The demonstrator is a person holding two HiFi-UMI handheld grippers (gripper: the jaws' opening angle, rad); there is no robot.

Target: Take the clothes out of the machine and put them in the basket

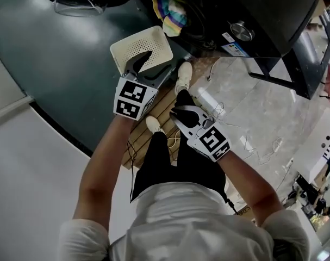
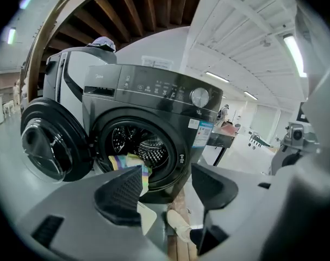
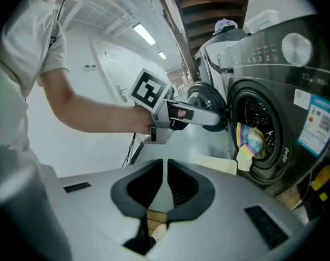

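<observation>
Left gripper (image 2: 167, 181) has its jaws spread with nothing between them, while the right gripper (image 3: 166, 186) has its jaws closed to a thin slit on nothing. The clothes (image 2: 129, 165), a bundle striped yellow, green and purple, spill over the lower rim of the round opening of the machine (image 2: 154, 118), with one pale end hanging down its front. The basket (image 1: 148, 39), white and perforated, stands on the floor just below that rim, and no clothes show in it. The door (image 2: 48, 145) is swung wide to the left of the opening. By the look of it, the reach for the first piece is the step in hand. To do it well, the left gripper should pass over the basket's far edge, close on a thick fold at the rim rather than on the dangling end, and lift it clear of the lip before letting go. The right one would have to open before it can help. The left gripper view looks squarely into the drum (image 2: 145, 145) behind the bundle, which the head view does not show. The right gripper view gives the left gripper from the side, held out ahead of the door. Only the head view shows the basket's inside, with a shoe (image 1: 182, 75) and wooden boards (image 1: 154, 113) beside it.
</observation>
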